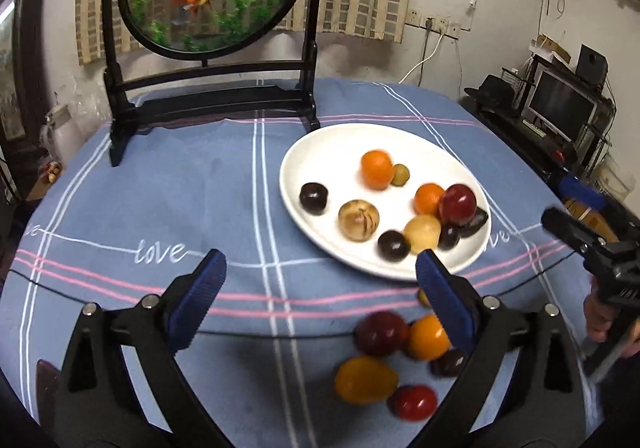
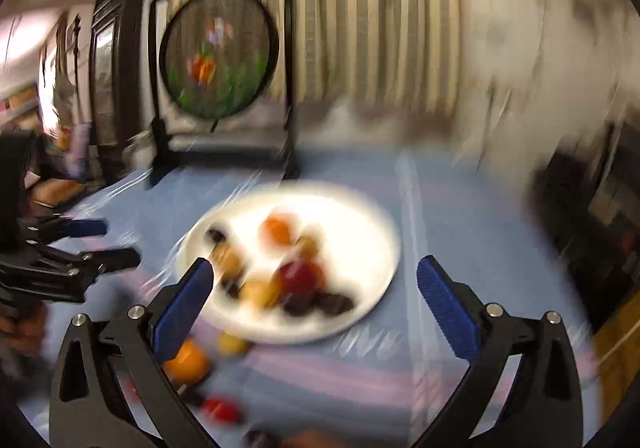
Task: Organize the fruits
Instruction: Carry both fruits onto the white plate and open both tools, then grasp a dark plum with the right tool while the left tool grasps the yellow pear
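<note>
A: From the left wrist, what is showing?

B: The left claw (image 1: 320,280) is hanging wide apart and gripping nothing, above the blue checked cloth on the counter (image 1: 160,187). The white plate (image 1: 320,143) is sitting ahead and to its right, already carrying about ten fruits, among them an orange (image 1: 377,169) and a dark plum (image 1: 313,198). Loose fruits are lying on the cloth just this side of the plate: a dark red fruit (image 1: 382,332), an orange fruit (image 1: 428,336) partly behind the claw's right finger, a yellow-orange fruit (image 1: 365,379) and a small red fruit (image 1: 414,402).

A: And the right wrist?

B: It is blurring heavily. The right claw (image 2: 316,288) is also spread wide and carrying nothing, facing the plate (image 2: 360,203). An orange fruit (image 2: 188,364) is lying on the cloth beside its left finger, and the left claw (image 2: 108,244) is showing at the left edge.

A: How should the pick go?

B: I judge that the loose fruits are waiting to go onto the plate. They are crowding each other, so I am advising taking an outer one first, straddling it squarely with both fingers, and closing gently, since round fruit is likely to roll and nudge its neighbours.
</note>
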A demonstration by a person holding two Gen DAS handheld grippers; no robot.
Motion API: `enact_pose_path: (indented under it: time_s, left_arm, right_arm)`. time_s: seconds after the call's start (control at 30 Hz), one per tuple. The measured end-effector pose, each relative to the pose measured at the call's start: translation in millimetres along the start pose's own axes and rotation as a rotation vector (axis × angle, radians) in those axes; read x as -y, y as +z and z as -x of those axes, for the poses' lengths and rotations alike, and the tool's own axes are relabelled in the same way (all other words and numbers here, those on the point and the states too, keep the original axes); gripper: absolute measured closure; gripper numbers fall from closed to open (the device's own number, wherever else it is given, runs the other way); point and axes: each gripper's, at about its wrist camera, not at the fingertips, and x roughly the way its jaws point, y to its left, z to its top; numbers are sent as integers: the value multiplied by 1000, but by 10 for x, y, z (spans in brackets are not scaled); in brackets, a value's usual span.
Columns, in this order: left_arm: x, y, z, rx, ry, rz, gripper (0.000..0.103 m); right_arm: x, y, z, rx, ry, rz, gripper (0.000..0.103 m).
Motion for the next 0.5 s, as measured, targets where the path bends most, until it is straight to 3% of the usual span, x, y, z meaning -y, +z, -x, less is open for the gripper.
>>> enact_pose_path:
  time_s: [0.07, 0.23, 0.3, 0.37, 0.5]
  left_arm:
    - [-8, -91, 65, 1, 3, -11, 6]
    - [-75, -308, 187, -14, -25, -17, 6]
    - [-129, -364, 199, -17, -27, -4, 6]
    - [-213, -429, 190, -36, -31, 31, 6]
    - [-326, -484, 132, -71, -43, 86, 6]
  right_arm:
    - [93, -90, 32, -25, 30, -67, 1]
    - [161, -322, 47, -199, 108, -104, 1]
    - [151, -384, 75, -246, 79, -64, 3]
    - [75, -445, 127, -262, 56, 25, 19]
    - [-112, -563, 89, -309, 39, 150, 35]
